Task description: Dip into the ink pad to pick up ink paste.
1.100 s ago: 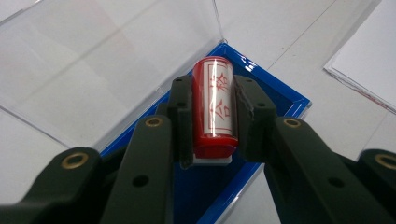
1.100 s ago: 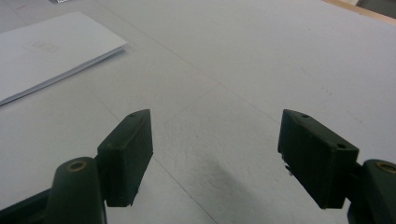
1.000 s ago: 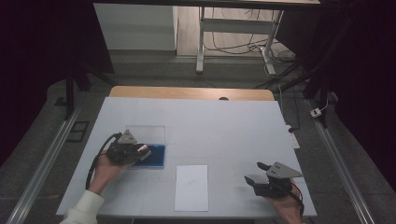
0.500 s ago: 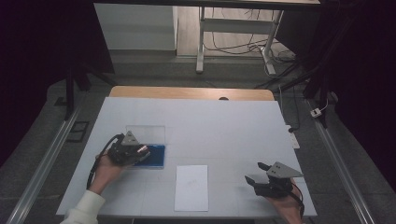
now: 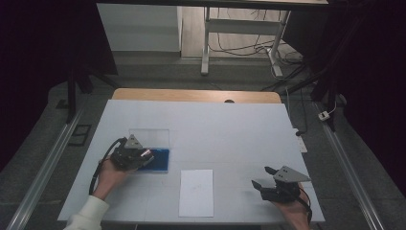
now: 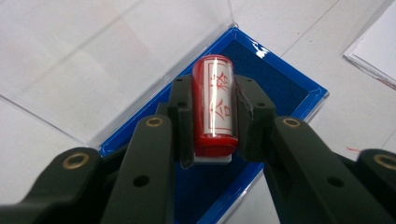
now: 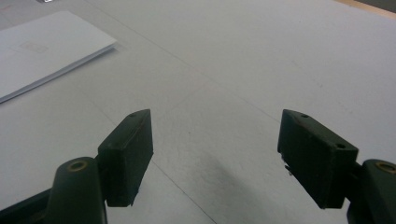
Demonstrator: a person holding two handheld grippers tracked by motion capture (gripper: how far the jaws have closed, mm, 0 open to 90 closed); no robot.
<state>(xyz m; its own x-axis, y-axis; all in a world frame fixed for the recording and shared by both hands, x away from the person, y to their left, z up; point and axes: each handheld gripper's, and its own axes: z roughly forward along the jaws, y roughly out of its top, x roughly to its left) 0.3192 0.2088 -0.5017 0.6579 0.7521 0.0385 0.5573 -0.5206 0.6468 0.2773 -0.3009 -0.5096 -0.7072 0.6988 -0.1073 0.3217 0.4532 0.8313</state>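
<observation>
My left gripper (image 6: 212, 116) is shut on a red cylindrical stamp (image 6: 214, 105) with a white label of red characters. It holds the stamp over the blue ink pad case (image 6: 280, 88), whose clear lid (image 6: 93, 60) lies open flat beside it. In the high view the left gripper (image 5: 143, 156) sits at the blue case (image 5: 160, 160) on the left of the table. My right gripper (image 5: 262, 178) rests near the table's front right with its jaws wide apart, and the right gripper view shows nothing between its jaws (image 7: 215, 154).
A white sheet of paper (image 5: 197, 191) lies at the front middle of the white table (image 5: 230, 129); its corner (image 7: 42, 46) appears in the right gripper view. A wooden strip (image 5: 191, 95) runs along the far edge. Cables and desk legs stand beyond.
</observation>
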